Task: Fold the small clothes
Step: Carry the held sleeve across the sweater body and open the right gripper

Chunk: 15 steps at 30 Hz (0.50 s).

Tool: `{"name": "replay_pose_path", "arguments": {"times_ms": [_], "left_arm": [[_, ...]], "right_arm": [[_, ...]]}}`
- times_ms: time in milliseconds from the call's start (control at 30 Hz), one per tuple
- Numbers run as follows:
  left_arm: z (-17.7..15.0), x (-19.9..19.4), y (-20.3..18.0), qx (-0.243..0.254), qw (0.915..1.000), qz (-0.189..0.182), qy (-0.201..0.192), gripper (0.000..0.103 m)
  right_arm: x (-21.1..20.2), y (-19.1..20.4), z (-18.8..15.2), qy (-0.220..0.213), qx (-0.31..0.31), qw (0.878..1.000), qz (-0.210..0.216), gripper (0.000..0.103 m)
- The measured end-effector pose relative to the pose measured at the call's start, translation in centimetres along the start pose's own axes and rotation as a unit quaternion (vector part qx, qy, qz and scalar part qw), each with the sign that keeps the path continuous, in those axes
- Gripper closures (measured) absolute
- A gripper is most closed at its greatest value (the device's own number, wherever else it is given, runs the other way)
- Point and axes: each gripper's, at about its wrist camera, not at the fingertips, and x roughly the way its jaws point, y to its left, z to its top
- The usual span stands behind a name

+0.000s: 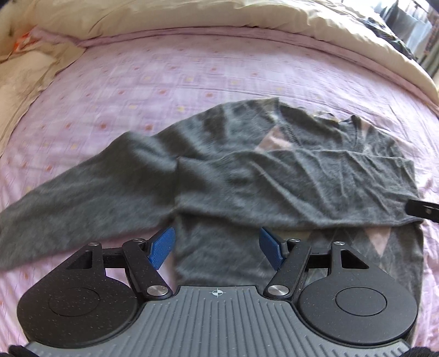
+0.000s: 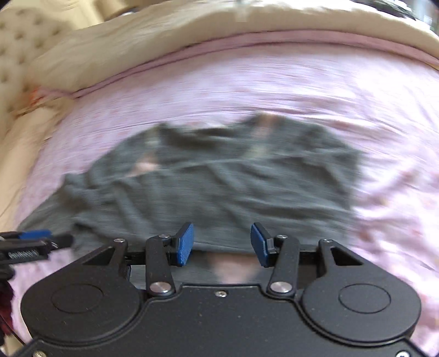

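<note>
Lying across the pink patterned bedsheet [image 1: 192, 82] is a grey sweater [image 1: 247, 175] with pale pink diamond patches, its body rumpled and partly folded over itself. 1 sleeve [image 1: 82, 189] stretches out flat toward the left of the left wrist view, resting on the sheet. A cream quilt [image 1: 164, 16] is bunched along the far edge of the bed.

The left gripper [image 1: 216, 247] sits low over the sweater's near edge with its 2 blue pads [image 1: 162, 248] spread wide apart and nothing between them but the fabric below. The right gripper [image 2: 222, 244] is likewise released, its pads apart above the sweater's [image 2: 219, 175] near hem; this view is smeared by motion blur. The right gripper's dark tip [image 1: 422, 210] shows at the right edge of the left wrist view, just at the folded layer's corner; whether it touches the cloth cannot be told.
</note>
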Motion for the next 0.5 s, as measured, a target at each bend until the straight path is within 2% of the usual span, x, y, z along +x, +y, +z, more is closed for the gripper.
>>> {"name": "replay_pose_path", "arguments": {"times_ms": [133, 267, 300, 433, 500], "left_arm": [[1.0, 2.6, -1.4, 0.024, 0.9997, 0.004, 0.006, 0.036], [0.8, 5.5, -1.7, 0.044, 0.9982, 0.021, 0.034, 0.036], [0.6, 6.3, -1.7, 0.049, 0.9974, 0.027, 0.047, 0.034], [-0.1, 6.8, -0.5, 0.019, 0.9995, 0.01, 0.024, 0.018], [-0.4, 6.7, -0.1, 0.014, 0.9997, 0.002, 0.02, 0.016]], "right_arm": [[-0.6, -4.8, 0.4, -0.001, 0.044, 0.998, -0.041, 0.047], [-0.3, -8.4, 1.2, -0.004, 0.075, 0.996, -0.057, 0.047], [0.1, -9.1, 1.4, -0.002, 0.084, 0.995, -0.057, 0.047], [2.1, -10.3, 2.0, 0.009, 0.106, 0.993, -0.051, 0.047], [3.2, -10.4, 2.1, 0.021, 0.109, 0.993, -0.048, 0.047]]}}
